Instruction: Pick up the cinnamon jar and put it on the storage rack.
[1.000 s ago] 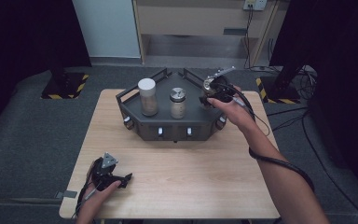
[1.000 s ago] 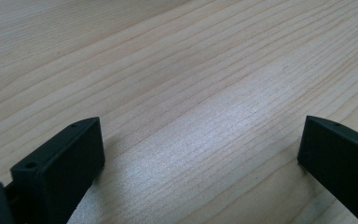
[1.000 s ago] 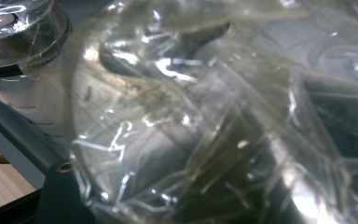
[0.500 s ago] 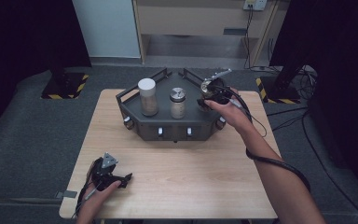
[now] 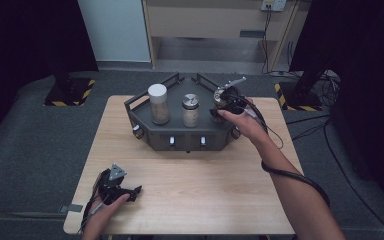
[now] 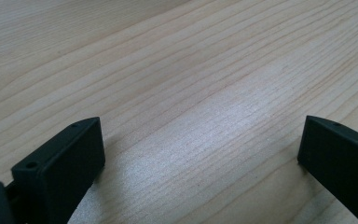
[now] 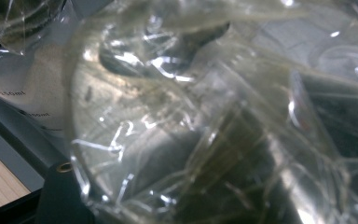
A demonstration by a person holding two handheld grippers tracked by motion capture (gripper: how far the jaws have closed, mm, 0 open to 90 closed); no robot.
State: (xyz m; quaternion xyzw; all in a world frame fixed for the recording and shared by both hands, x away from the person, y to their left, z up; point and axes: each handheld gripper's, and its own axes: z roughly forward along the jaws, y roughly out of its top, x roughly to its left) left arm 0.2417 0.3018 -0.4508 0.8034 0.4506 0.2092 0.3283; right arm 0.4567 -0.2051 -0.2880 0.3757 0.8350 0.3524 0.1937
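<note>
A dark six-sided tray [image 5: 145,121] stands at the far middle of the wooden table [image 5: 205,190]. On it are a tall jar with a white lid [image 5: 158,103] and a shorter jar with a metal lid [image 5: 190,110]. At the tray's right end my right gripper [image 5: 224,103] is closed around a third, clear glass jar [image 5: 220,97]. In the right gripper view this glass jar [image 7: 205,121] sits very close, against one black jaw at the lower left. My left gripper [image 5: 134,192] rests on the table's near left corner, and my left gripper [image 6: 200,144] has its jaws wide open on bare wood.
The tray has raised rails at the back and small knobs along its front wall. A cable trails from the right gripper along the person's forearm [image 5: 285,175]. Dark floor and stands with cables surround the table.
The right hand and the glass jar have shifted slightly left and down over the tray's right end. The left gripper has not moved.
</note>
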